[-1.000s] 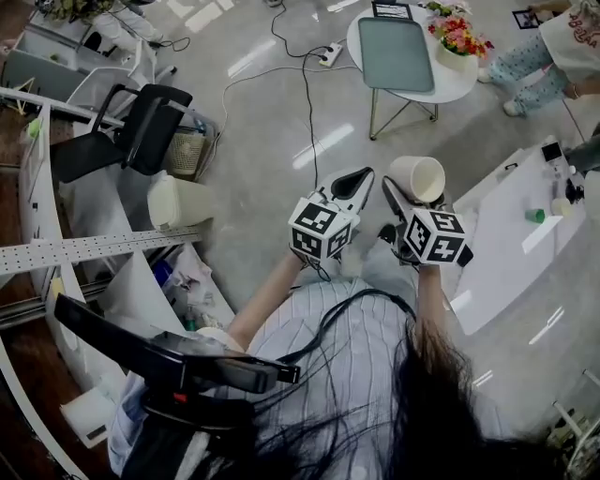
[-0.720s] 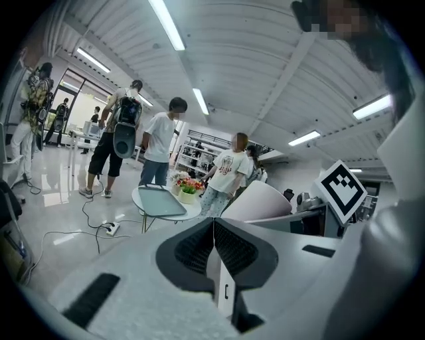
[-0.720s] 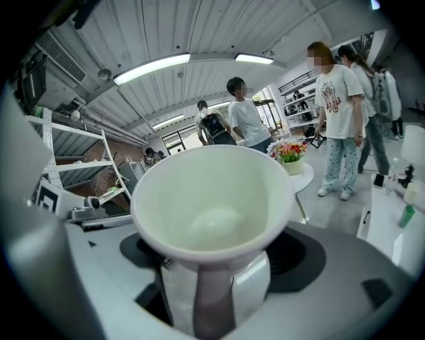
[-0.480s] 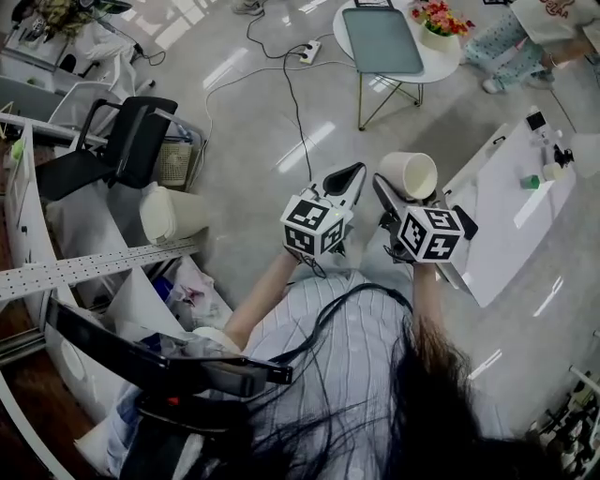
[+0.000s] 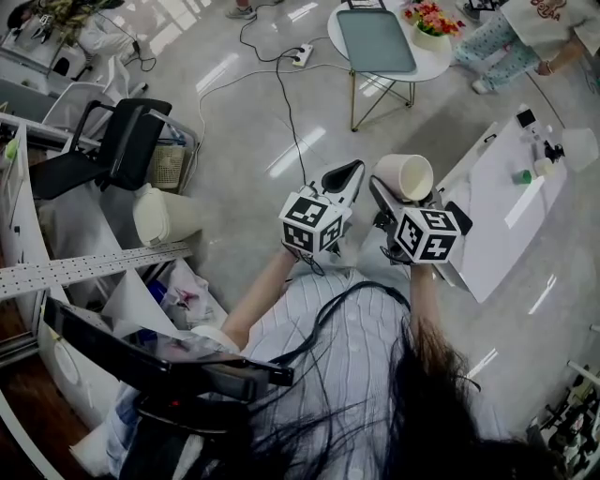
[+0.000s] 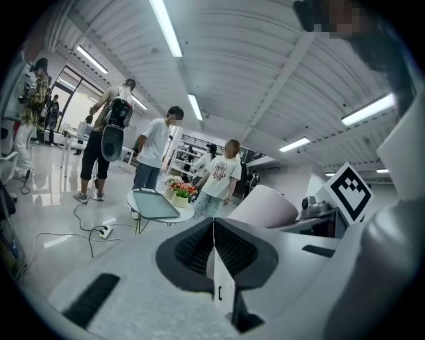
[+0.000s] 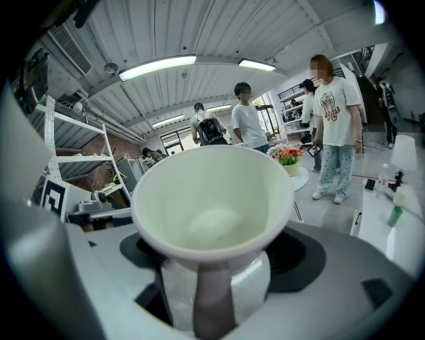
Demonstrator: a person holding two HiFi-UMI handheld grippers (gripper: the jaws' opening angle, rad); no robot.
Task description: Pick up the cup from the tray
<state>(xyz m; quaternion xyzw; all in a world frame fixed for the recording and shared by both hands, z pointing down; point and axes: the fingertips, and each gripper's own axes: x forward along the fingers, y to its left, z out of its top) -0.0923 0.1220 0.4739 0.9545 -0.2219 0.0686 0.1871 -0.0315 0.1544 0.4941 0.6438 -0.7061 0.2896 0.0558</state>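
Open workshop floor point(image 5: 262, 122), glossy grey, with a round white table point(image 5: 433, 64) far out ahead of both jaws, and on it the empty green tray point(image 5: 375, 39) beside a pot of flowers point(image 5: 429, 21). And the cup point(image 7: 212, 199) is nowhere near that tray. It sits right in the right gripper point(image 5: 403, 195), jaws clamped on its lower body, mouth turned back toward the gripper's own camera so you look straight into the cream bowl. Its long axis runs roughly along the jaws.

Beside it is the left gripper point(image 6: 214, 240), jaws pressed together with nothing between them, and the cup is just off to its right. Both hands are held at chest height, close side by side, noses tipped up and forward. By my read, the pick is done, and the right hand only needs to keep the cup steady.
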